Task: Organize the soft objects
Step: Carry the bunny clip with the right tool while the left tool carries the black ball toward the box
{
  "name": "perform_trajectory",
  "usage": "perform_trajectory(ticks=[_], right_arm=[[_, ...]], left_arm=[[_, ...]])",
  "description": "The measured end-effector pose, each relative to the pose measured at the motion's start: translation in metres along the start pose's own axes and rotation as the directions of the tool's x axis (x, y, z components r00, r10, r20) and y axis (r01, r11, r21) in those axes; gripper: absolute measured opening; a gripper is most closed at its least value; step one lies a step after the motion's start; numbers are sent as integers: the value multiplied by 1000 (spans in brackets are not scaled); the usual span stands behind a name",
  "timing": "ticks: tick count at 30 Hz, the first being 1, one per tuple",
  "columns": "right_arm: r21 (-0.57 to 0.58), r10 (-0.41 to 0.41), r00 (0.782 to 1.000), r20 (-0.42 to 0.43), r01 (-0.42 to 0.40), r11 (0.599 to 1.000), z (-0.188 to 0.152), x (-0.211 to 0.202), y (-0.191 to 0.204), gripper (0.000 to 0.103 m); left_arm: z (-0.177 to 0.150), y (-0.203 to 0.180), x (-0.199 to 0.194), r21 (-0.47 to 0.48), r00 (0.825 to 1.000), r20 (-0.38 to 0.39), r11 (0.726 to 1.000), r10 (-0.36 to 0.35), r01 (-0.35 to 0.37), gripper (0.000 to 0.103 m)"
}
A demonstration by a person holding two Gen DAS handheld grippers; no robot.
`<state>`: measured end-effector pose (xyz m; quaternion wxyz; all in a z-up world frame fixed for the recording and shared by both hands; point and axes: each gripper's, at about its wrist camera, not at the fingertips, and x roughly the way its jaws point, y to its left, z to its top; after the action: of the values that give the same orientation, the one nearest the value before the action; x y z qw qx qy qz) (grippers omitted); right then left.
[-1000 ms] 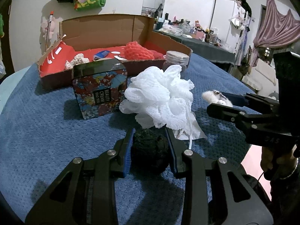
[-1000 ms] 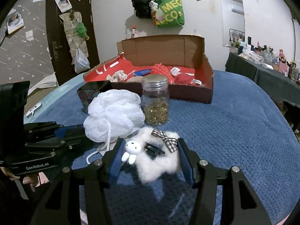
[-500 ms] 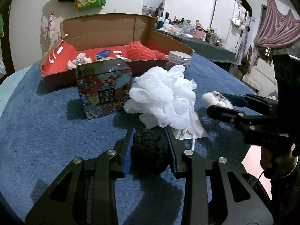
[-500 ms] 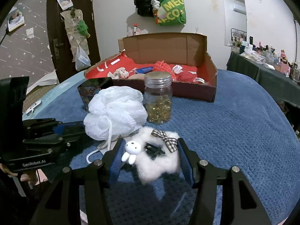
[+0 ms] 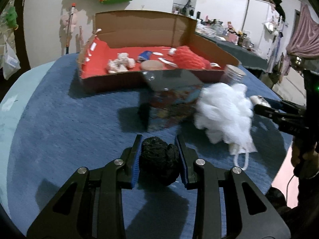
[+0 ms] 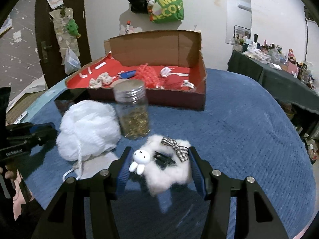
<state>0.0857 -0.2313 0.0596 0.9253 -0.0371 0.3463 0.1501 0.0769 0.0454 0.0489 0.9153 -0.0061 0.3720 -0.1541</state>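
Two sets of tongs are each closed on a soft thing above the blue surface (image 6: 239, 119). The left tongs (image 5: 159, 155) pinch a black woolly ball (image 5: 158, 159) narrowly between their blue pads. The right tongs (image 6: 159, 167) stand wider, clamping a white fluffy pouch (image 6: 169, 171) that bears a small rabbit figure (image 6: 139, 158), a black clip and a checked bow.

Just ahead and to the right of the left tongs lies a white mesh bath pouf (image 5: 223, 109), its cord loop trailing on the surface; the same pouf sits ahead-left of the right tongs. Directly ahead of the right tongs stands a glass jar (image 6: 132, 109) with a metal lid, between them and the box. Ahead of the left tongs a dark patterned tin (image 5: 173, 95), blurred, stands likewise in front of the box.

Farthest out is the open cardboard box (image 6: 155, 47) with a red lining, holding a red knitted item (image 5: 187, 59) and small white pieces.
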Motion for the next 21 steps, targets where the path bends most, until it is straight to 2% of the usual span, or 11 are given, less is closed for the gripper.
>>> perform_trajectory(ticks=[10,21], right_arm=[[-9,-49,998,-30,49,999,28,25,-13,58],[-11,-36,999,-33,36,999,55,35,-21,58]], left_arm=[[25,42,14,-1,998,-36,999,43,-43,30],[54,57,24,23,999,-49,1000,-1,2,30]])
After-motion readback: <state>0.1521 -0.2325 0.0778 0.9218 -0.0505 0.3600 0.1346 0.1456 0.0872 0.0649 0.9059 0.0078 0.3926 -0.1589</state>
